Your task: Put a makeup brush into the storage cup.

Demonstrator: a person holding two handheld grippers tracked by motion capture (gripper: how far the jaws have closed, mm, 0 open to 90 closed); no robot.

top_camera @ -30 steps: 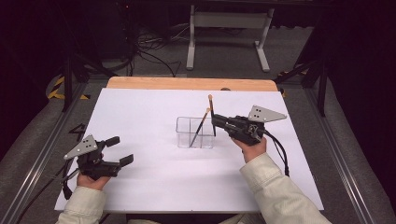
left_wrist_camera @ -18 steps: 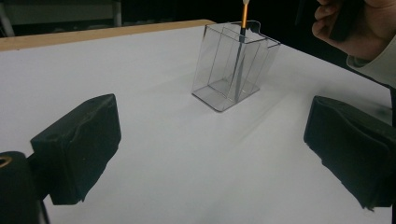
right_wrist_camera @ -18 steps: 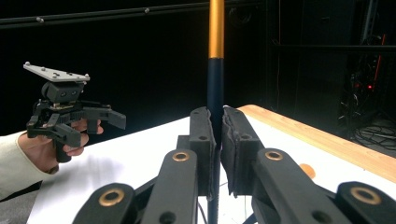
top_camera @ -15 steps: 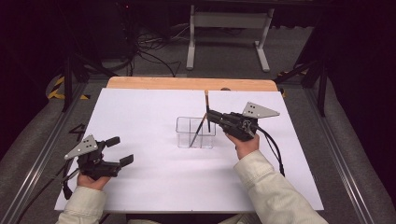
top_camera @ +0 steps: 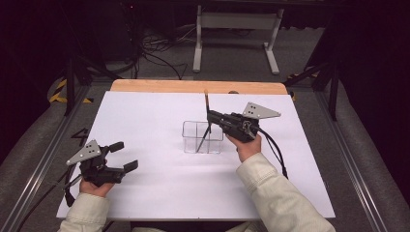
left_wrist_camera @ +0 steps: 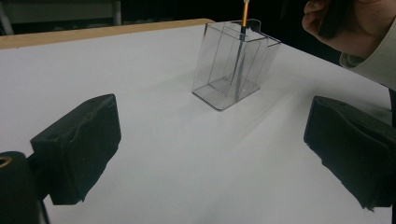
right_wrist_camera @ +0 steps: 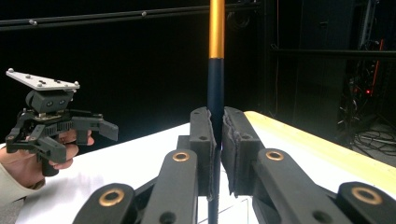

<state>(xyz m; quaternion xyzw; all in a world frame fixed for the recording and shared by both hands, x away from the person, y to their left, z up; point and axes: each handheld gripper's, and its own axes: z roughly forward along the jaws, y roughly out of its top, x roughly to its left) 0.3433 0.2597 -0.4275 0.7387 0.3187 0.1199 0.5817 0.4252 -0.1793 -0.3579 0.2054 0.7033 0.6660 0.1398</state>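
A clear plastic container (top_camera: pixel 203 137) with inner dividers stands mid-table, also seen as the container (left_wrist_camera: pixel 233 65) from the left gripper view. My right gripper (top_camera: pixel 209 116) is shut on a dark pen (top_camera: pixel 207 102) with a gold upper part, holding it upright at the container's right rear corner. The pen (left_wrist_camera: pixel 241 42) reaches down inside the container. In the right gripper view the pen (right_wrist_camera: pixel 215 70) rises between that gripper's (right_wrist_camera: pixel 217 135) closed pads. My left gripper (top_camera: pixel 124 155) rests open near the table's front left, with nothing between its fingers (left_wrist_camera: pixel 79 140).
The white tabletop (top_camera: pixel 145 116) has a wooden strip (top_camera: pixel 193 86) along its far edge. Cables trail from both grippers. A metal stand (top_camera: pixel 237 29) and floor cables lie beyond the table. The left gripper (right_wrist_camera: pixel 93 126) appears far off in the right gripper view.
My right gripper has moved left toward the container and turned the pen from a slight tilt to upright, lowering it. The left gripper has stayed put.
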